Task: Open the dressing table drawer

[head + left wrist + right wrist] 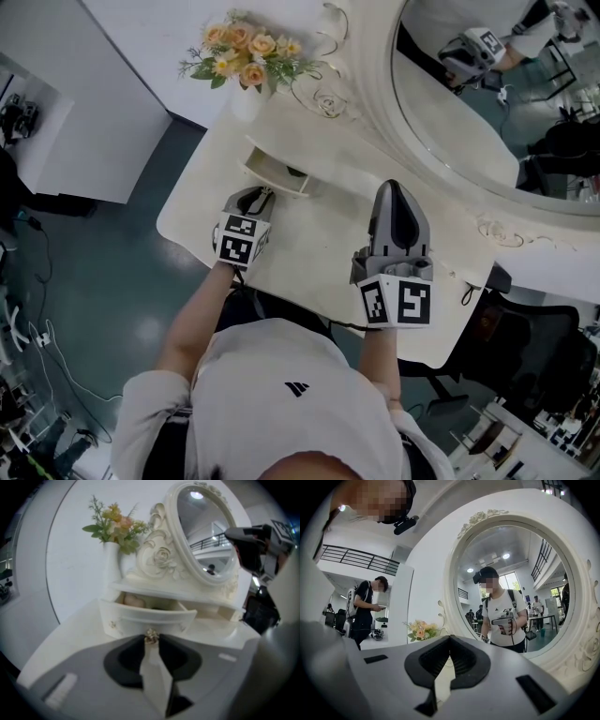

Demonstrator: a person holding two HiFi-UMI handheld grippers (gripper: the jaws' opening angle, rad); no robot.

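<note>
The small white drawer [272, 173] under the mirror stand is pulled out toward me, and its inside shows in the left gripper view [147, 616]. My left gripper [265, 195] is at the drawer front, its tips [151, 641] shut on the little gold knob [151, 636]. My right gripper [396, 192] hovers level over the right part of the white dressing table [309, 253], pointing at the mirror. Its jaws [450, 639] meet at the tips with nothing between them.
A large oval mirror [487, 103] in an ornate white frame stands behind the drawer. A white vase of flowers [246, 56] sits at the table's back left, close beside the drawer. A dark chair [525, 347] stands to the table's right.
</note>
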